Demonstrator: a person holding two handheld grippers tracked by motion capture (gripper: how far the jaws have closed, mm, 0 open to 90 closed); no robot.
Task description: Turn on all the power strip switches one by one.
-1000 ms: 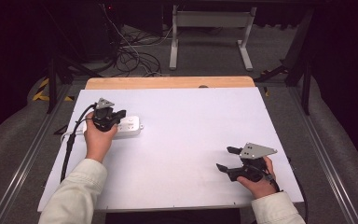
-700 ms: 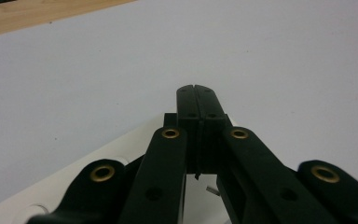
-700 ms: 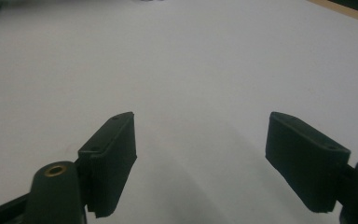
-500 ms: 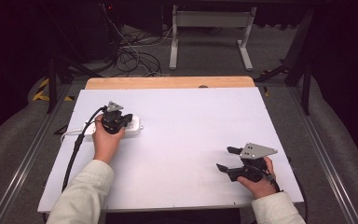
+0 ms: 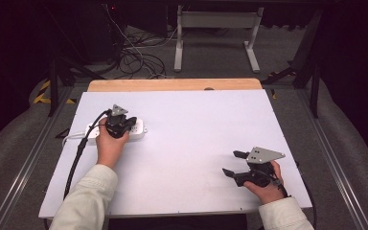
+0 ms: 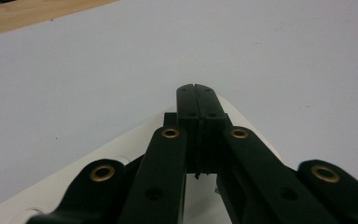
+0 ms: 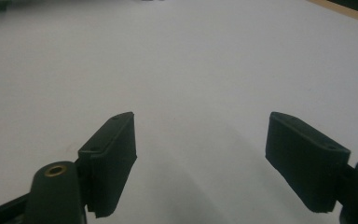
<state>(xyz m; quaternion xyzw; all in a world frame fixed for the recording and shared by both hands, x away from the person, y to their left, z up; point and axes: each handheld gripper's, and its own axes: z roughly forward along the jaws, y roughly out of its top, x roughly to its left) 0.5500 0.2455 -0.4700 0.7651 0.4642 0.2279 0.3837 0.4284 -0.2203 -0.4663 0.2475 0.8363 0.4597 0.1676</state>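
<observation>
A white power strip (image 5: 139, 128) lies on the left part of the white table (image 5: 196, 120). My left gripper (image 5: 126, 126) hangs right above the strip, held by a hand in a pale sleeve. In the left gripper view its jaws (image 6: 196, 93) are pressed flat together with nothing between them, over the white strip (image 6: 140, 135). My right gripper (image 5: 230, 163) rests low near the front right of the table. Its jaws (image 7: 200, 154) stand wide apart over bare white surface.
A wooden strip (image 5: 172, 85) runs along the table's far edge. The left gripper's black cable (image 5: 76, 158) trails toward the front left corner. Beyond the table, loose cables (image 5: 139, 57) and a metal stand (image 5: 215, 21) sit on the floor.
My left hand has shifted a little to the right along the power strip. The right hand and its gripper have stayed still.
</observation>
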